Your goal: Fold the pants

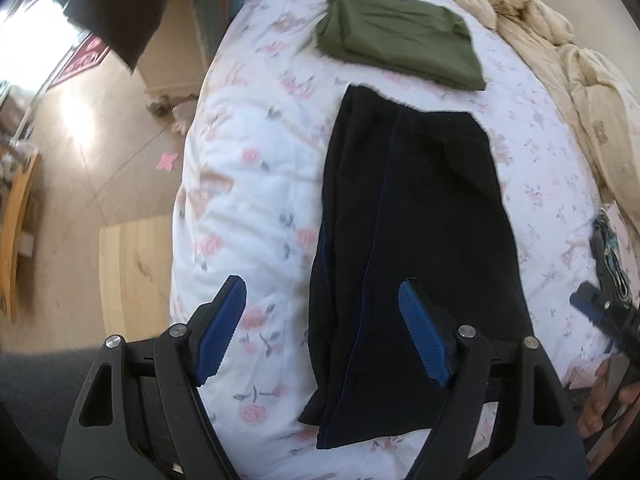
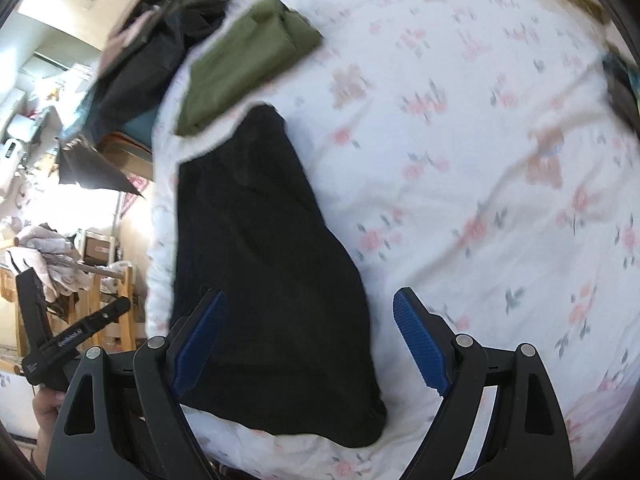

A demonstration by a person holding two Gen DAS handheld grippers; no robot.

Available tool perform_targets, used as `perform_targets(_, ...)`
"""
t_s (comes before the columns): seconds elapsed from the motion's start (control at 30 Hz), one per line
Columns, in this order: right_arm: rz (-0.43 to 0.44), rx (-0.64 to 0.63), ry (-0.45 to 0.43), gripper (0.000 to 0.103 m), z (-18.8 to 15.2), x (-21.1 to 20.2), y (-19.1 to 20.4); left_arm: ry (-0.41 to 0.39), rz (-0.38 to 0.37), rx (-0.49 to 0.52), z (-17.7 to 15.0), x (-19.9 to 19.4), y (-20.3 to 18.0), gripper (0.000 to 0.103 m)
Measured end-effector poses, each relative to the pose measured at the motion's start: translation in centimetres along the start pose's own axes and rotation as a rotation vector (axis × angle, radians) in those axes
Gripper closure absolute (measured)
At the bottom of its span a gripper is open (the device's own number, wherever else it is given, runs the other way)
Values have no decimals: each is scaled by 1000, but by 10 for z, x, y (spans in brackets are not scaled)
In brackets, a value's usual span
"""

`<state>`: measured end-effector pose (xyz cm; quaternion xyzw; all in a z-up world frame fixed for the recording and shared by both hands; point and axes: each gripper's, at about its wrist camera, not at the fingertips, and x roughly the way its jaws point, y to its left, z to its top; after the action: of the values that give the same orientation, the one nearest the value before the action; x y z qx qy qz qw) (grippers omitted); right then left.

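Note:
Dark navy pants (image 1: 412, 248) lie flat on a floral bed cover (image 1: 248, 184), legs laid together, running away from me; they also show in the right wrist view (image 2: 264, 272). My left gripper (image 1: 322, 296) is open and empty, hovering above the pants' near left edge. My right gripper (image 2: 308, 304) is open and empty above the pants' near end; it shows at the right edge of the left wrist view (image 1: 600, 312).
A folded olive green garment (image 1: 400, 40) lies beyond the pants, also in the right wrist view (image 2: 244, 64). A crumpled cream blanket (image 1: 560, 60) is at the far right. Floor and wooden furniture (image 1: 16, 232) lie left of the bed. Dark clothes (image 2: 152, 52) are heaped past the bed's far corner.

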<state>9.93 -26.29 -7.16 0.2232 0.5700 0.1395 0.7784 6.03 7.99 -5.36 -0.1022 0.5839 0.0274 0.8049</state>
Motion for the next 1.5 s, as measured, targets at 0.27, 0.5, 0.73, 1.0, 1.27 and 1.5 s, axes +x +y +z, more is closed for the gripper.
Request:
perform_targets(0.27,56,-60,-86,16,36,-22,26,-82,19,56,54,-23,-13,27)
perform_targets(0.5,53,-62,-95,16,83,-21,17,-95,34,34,97,-14,-10,27)
perform_targets(0.73,61,-49,-26,16,125,19,-7,5,-19,23,121,44,-17,27)
perform_targets(1.0,61,-103,101,24,162,107,11,111,-41,14,140,126,-17,27)
perform_targets(1.27,49,-220,209,31,164,172,32,143,3,176,141,168,-38,28)
perform_targets(1.5,75,-182,252,46,173,196,33,180,-56,203,159,177,-47,46)
